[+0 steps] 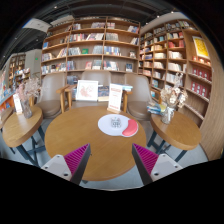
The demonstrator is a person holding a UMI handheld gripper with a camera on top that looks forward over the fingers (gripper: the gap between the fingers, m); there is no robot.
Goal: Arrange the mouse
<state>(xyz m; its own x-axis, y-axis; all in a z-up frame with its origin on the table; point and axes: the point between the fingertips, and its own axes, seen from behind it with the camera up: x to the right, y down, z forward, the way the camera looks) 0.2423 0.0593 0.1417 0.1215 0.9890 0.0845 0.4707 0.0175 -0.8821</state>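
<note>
One mouse (130, 127) on round pad (112, 123), beyond open tongs (111, 160)

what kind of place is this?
Likely a library or bookshop reading area: tall bookshelves line the back wall, with armchairs around a round wooden table. The gripper is open, holding nothing.

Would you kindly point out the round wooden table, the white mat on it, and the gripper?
round wooden table (80, 140), gripper view, bare top left of the mat
white mat (113, 123), gripper view, its middle
gripper (112, 160), gripper view, midway between its open fingertips
</note>
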